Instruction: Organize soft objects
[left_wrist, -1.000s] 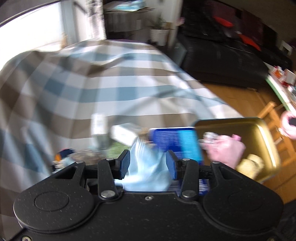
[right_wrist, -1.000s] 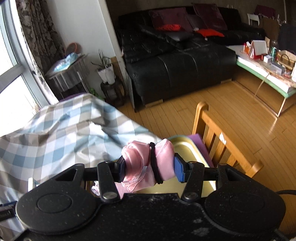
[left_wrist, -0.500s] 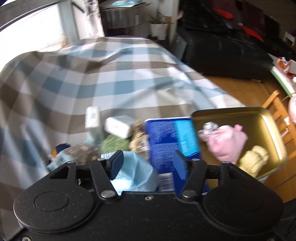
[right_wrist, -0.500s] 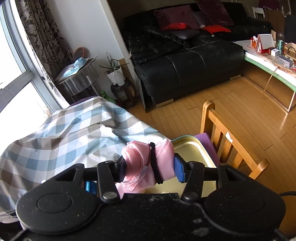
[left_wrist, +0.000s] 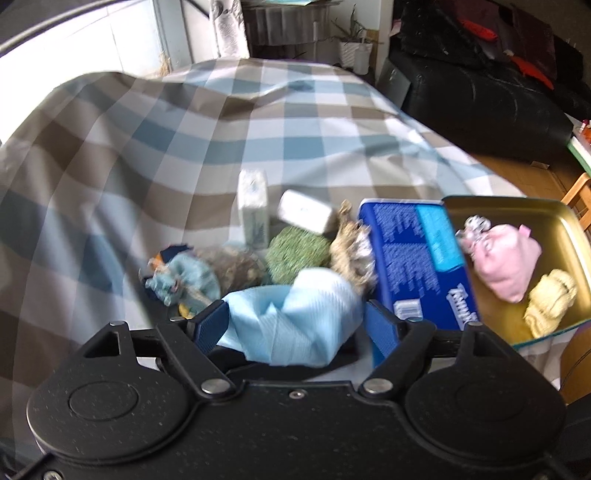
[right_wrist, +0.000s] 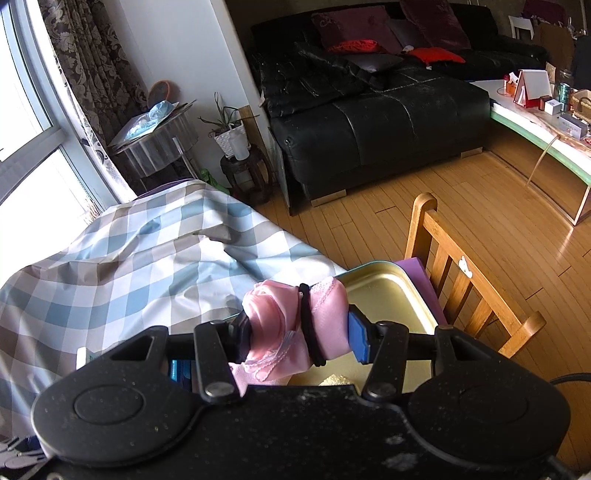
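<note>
In the left wrist view my left gripper (left_wrist: 295, 325) hangs low over a pile of small things on the checked tablecloth (left_wrist: 221, 140). Its jaws are opening, and a crumpled light blue cloth (left_wrist: 295, 314) lies loosely between them, clear of the right pad. A gold tray (left_wrist: 554, 208) to the right holds a pink bundle (left_wrist: 506, 262) and a cream knitted piece (left_wrist: 550, 299). In the right wrist view my right gripper (right_wrist: 299, 338) is shut on a pink cloth bundle (right_wrist: 284, 317) tied with a black band, above the near end of the gold tray (right_wrist: 391, 291).
A blue tissue pack (left_wrist: 413, 258) lies between the pile and the tray. A green ball (left_wrist: 297, 254), a blue plush toy (left_wrist: 177, 280) and two white packs sit in the pile. A wooden chair (right_wrist: 472, 288) stands beyond the tray, with a black sofa (right_wrist: 369, 122) further back.
The left jaws have spread apart, freeing the light blue cloth, and the left gripper has sunk closer to the pile. The right gripper still holds its pink bundle in about the same place.
</note>
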